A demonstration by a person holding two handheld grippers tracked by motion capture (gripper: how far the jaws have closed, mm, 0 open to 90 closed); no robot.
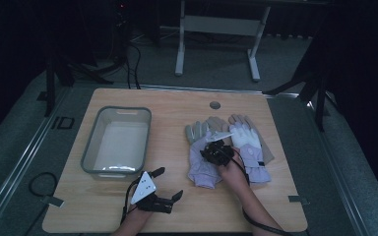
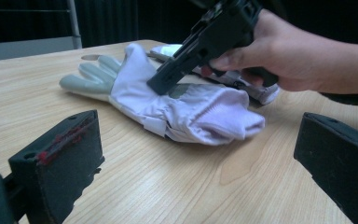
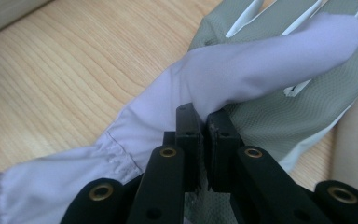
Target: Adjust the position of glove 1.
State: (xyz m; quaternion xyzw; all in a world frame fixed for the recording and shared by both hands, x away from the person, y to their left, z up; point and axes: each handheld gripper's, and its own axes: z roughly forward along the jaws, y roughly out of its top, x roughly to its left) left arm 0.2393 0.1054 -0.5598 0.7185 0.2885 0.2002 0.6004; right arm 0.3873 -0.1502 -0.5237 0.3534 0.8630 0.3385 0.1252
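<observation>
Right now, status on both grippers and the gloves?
Right gripper shut on lavender glove, pinching a fold. Left gripper open, off the gloves. Second glove alongside. Grey bin left, nothing blocking.

Right gripper view: lavender glove (image 3: 242,79) cuff cut off at lower left edge. Whether fabric sits between the jaws cannot be told. High view: second glove (image 1: 248,147) partly hidden behind right gripper (image 1: 217,150).

Light wooden table (image 1: 128,206), rounded corners.
On it: grey rectangular plastic bin (image 1: 89,152) at left, lavender-and-grey fabric glove (image 1: 200,162) mid-right, white-and-lavender glove (image 1: 250,142) just beside it.
</observation>
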